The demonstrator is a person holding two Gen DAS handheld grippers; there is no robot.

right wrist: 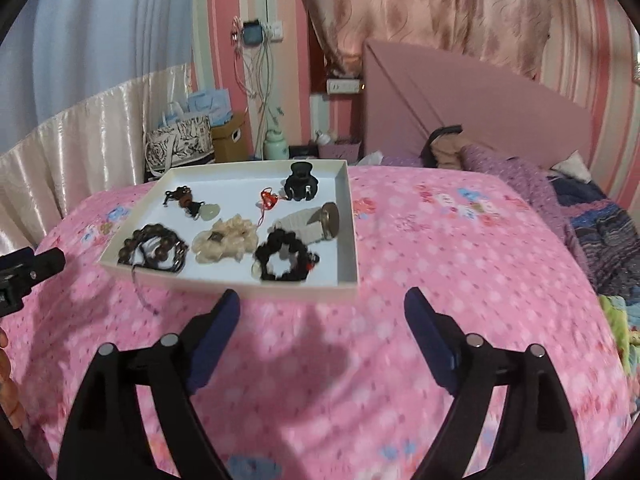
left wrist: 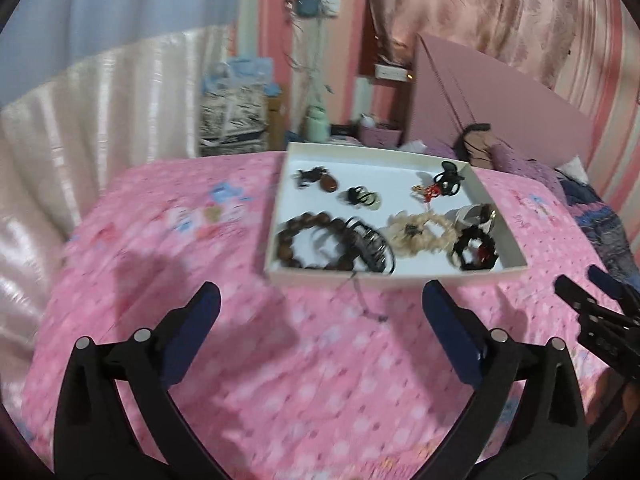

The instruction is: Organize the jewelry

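A shallow white tray [left wrist: 280, 200] [right wrist: 348, 208] lies on the pink bedspread and holds several pieces of jewelry and hair accessories. Inside are a brown bead bracelet [left wrist: 308, 244] [right wrist: 150, 246], a cream scrunchie [left wrist: 420, 234] [right wrist: 226, 242], a black scrunchie [left wrist: 474, 250] [right wrist: 282, 260], a black hair claw [left wrist: 450, 178] [right wrist: 302, 186] and a red charm [right wrist: 270, 199]. My left gripper [left wrist: 322, 306] is open and empty, just short of the tray's near edge. My right gripper [right wrist: 322, 312] is open and empty, also in front of the tray, and shows at the right in the left wrist view [left wrist: 588, 292].
A thin dark cord [left wrist: 362, 300] from the bracelet hangs over the tray's front rim onto the bedspread [left wrist: 160, 240]. A pink headboard [right wrist: 460, 104], purple bedding [right wrist: 520, 176] and bags [right wrist: 180, 144] stand behind the bed. The left gripper tip shows at far left [right wrist: 32, 266].
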